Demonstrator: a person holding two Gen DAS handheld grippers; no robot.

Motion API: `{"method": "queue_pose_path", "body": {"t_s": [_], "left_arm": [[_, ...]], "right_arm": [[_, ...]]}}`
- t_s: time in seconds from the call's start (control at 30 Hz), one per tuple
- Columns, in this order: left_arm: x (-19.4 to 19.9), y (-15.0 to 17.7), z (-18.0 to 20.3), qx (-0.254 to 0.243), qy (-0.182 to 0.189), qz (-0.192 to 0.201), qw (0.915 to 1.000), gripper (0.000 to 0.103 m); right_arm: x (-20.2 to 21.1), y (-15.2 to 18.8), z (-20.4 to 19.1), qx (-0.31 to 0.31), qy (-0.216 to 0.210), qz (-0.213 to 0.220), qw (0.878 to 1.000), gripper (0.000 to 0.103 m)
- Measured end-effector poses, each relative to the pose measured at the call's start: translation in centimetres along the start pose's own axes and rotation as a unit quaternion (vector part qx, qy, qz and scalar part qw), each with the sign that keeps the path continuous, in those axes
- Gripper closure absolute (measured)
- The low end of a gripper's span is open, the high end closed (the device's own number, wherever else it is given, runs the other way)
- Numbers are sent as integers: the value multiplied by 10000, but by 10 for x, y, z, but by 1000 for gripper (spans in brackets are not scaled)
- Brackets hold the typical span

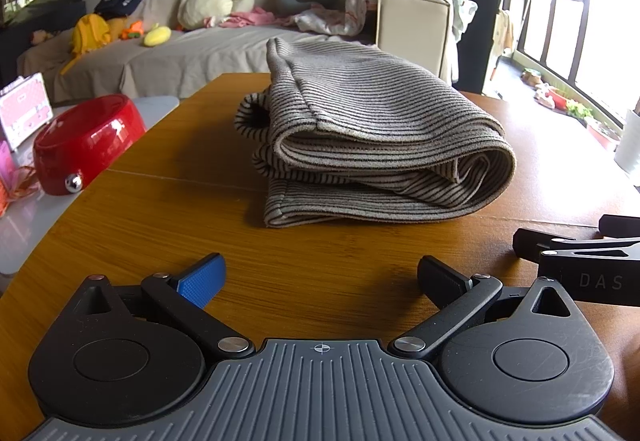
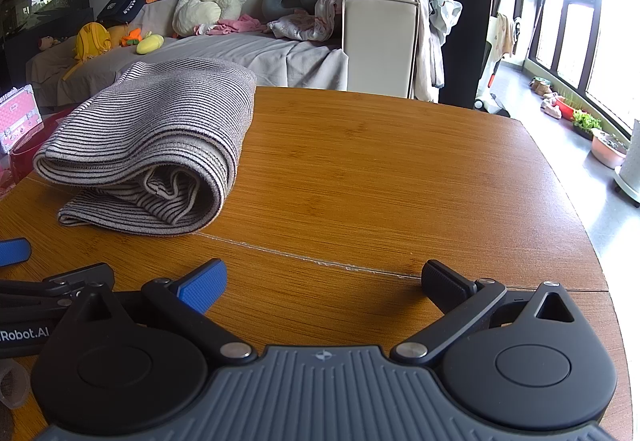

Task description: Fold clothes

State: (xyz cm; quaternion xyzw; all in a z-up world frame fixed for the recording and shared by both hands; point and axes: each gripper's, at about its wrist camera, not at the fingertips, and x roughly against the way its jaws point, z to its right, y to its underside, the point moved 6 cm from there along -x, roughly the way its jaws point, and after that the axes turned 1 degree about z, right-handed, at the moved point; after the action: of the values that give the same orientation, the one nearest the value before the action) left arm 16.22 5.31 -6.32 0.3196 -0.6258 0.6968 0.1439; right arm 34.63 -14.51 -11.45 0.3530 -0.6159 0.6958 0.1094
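The striped knit garment point(image 1: 372, 137) sat folded in a thick bundle on the wooden table point(image 2: 380, 177), soft and floppy by the look of it, likely best pinched at the lower hem edge nearest the grippers. The left gripper point(image 1: 320, 277) and right gripper point(image 2: 322, 281) both gaped wide, holding nothing, near the cloth. A red bowl point(image 1: 86, 143) stood well clear; nothing blocked the way.
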Motion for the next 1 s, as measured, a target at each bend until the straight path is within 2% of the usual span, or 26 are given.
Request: {"method": "queue_pose_path", "body": {"t_s": [1.0], "left_arm": [[0, -1, -2, 5, -93, 3, 10000, 0]], "right_arm": [[0, 0, 0, -2, 3, 0, 10000, 0]]}}
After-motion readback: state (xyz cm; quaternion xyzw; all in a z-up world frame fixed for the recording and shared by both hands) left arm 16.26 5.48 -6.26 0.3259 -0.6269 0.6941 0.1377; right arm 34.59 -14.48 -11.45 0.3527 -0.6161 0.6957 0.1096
